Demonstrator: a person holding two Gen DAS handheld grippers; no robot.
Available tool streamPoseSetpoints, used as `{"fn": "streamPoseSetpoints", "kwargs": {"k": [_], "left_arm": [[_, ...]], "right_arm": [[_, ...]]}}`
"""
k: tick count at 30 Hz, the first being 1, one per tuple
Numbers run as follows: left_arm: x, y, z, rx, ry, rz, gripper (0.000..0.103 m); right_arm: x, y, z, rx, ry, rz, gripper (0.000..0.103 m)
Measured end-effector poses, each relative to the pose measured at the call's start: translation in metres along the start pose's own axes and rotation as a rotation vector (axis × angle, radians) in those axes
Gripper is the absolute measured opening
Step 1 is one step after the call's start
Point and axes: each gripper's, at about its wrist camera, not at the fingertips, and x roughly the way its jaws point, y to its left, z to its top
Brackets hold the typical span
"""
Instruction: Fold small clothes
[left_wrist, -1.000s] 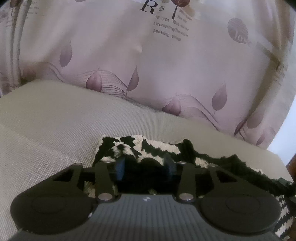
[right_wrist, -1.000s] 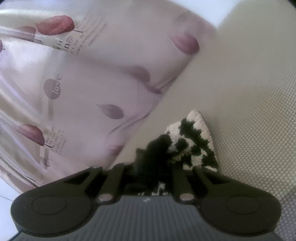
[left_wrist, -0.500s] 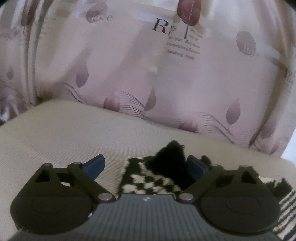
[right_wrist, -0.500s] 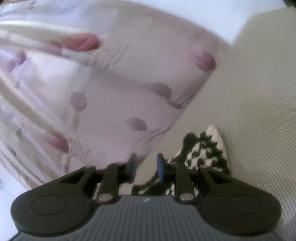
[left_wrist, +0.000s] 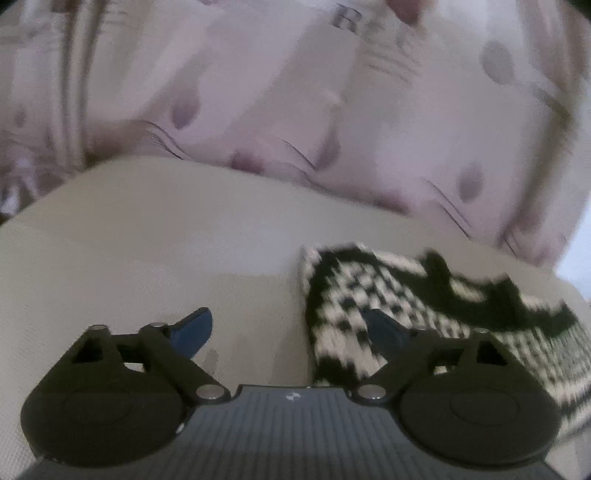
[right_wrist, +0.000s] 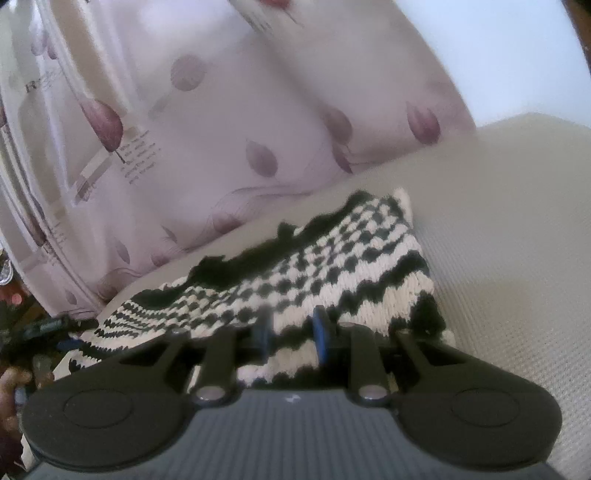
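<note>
A black-and-cream knitted garment (left_wrist: 443, 291) with checks and zigzag stripes lies folded on a beige woven surface (left_wrist: 147, 251). My left gripper (left_wrist: 290, 328) hovers at the garment's left edge. Its jaws are wide apart and closing. The right blue finger is over the knit and the left one over bare surface, and nothing is pinched. In the right wrist view the same garment (right_wrist: 332, 258) lies just ahead of my right gripper (right_wrist: 292, 328). That gripper's blue fingers stand a narrow gap apart, above the near edge, holding nothing.
A pale lilac curtain (left_wrist: 295, 92) with leaf prints hangs right behind the surface's far edge (right_wrist: 221, 129). Dark clutter (right_wrist: 37, 332) sits beyond the surface's left end in the right wrist view. Bare beige surface (right_wrist: 517, 240) stretches to the garment's right.
Both grippers let go of the dark knit they were pinching and drew back. The left jaws spread wide and the right parted slightly. The right view rolled to level, and the garment now lies flat.
</note>
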Motion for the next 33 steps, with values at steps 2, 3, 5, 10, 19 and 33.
{"fn": "streamPoseSetpoints", "kwargs": {"k": [2, 3, 5, 10, 19, 33], "left_arm": [[-0.001, -0.002, -0.005, 0.023, 0.032, -0.043, 0.050], [-0.002, -0.002, -0.007, 0.024, 0.053, -0.064, 0.043], [-0.006, -0.001, -0.010, 0.013, 0.073, -0.091, 0.022], [-0.026, 0.003, -0.019, -0.012, 0.090, -0.102, 0.013], [-0.046, 0.005, -0.037, 0.061, 0.064, -0.095, 0.013], [-0.050, -0.035, -0.037, 0.216, -0.081, 0.061, 0.080]], "right_arm": [[-0.001, 0.002, -0.001, -0.009, -0.002, -0.001, 0.025], [0.001, 0.002, -0.002, -0.012, 0.004, -0.004, 0.025], [0.003, 0.002, -0.002, -0.015, 0.015, -0.009, 0.025], [0.001, -0.001, -0.003, 0.006, 0.012, -0.015, 0.025], [0.000, -0.005, -0.004, 0.030, 0.024, -0.005, 0.026], [0.000, 0.003, -0.007, -0.021, 0.020, -0.031, 0.032]]}}
